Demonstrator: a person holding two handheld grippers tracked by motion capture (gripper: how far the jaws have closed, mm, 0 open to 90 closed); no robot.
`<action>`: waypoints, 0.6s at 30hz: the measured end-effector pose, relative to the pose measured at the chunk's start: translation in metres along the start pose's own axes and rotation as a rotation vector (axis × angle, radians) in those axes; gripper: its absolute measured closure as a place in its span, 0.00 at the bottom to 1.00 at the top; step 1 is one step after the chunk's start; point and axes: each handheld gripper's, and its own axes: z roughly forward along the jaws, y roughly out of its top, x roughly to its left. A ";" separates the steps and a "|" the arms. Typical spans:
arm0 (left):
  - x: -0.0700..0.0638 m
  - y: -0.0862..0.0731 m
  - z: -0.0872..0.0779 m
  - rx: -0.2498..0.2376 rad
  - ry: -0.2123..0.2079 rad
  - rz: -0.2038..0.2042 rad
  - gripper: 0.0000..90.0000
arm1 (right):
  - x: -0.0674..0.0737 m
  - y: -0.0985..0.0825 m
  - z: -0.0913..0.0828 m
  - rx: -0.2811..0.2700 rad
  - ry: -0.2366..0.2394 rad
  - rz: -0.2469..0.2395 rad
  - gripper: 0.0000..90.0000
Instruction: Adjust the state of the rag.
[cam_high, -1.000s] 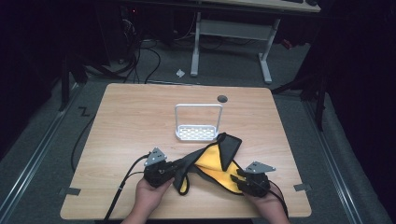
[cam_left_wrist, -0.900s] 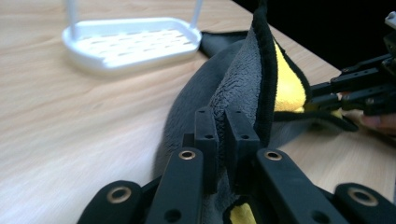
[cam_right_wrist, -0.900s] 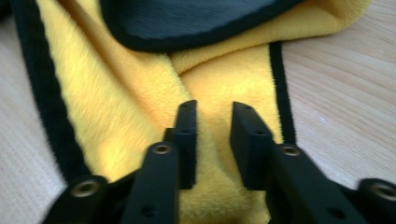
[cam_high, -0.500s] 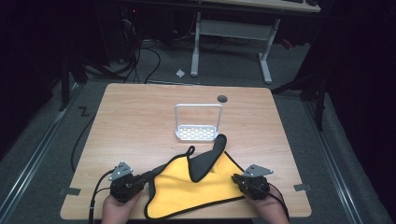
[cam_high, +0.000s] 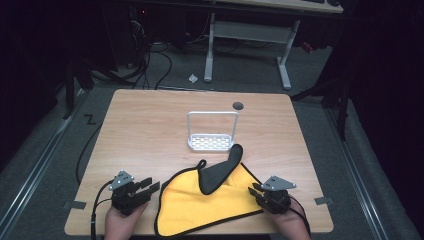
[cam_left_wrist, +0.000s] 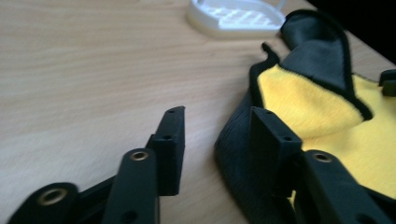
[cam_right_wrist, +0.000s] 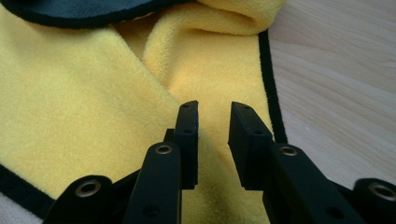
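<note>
Two grippers, left gripper (cam_high: 150, 187) and right gripper (cam_high: 254, 190), both apart at the yellow cloth (cam_high: 200, 207).

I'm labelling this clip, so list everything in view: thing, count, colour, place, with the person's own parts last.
cloth: one, yellow with black edging and black underside, spread at the table's near edge, one corner folded over showing black.
rack: one, white, perforated base with a wire handle, mid-table just beyond the cloth.
table: one, light wood, a dark round hole near its far edge.
cables: several, black, on the floor beyond the table.
left gripper: one, black, beside the cloth's left edge, jaws just opened, off the cloth.
right gripper: one, black, at the cloth's right edge, jaws slightly apart over the cloth.
</note>
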 end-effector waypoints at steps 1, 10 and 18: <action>-0.001 0.004 0.002 -0.010 -0.016 0.004 0.58 | -0.001 0.000 0.000 -0.004 -0.003 0.004 0.81; -0.008 0.024 0.049 0.119 -0.064 0.076 0.54 | -0.004 -0.001 0.004 0.012 -0.031 0.033 0.79; 0.001 0.015 0.047 0.128 -0.032 0.077 0.94 | -0.012 0.006 0.014 0.006 -0.104 0.046 0.78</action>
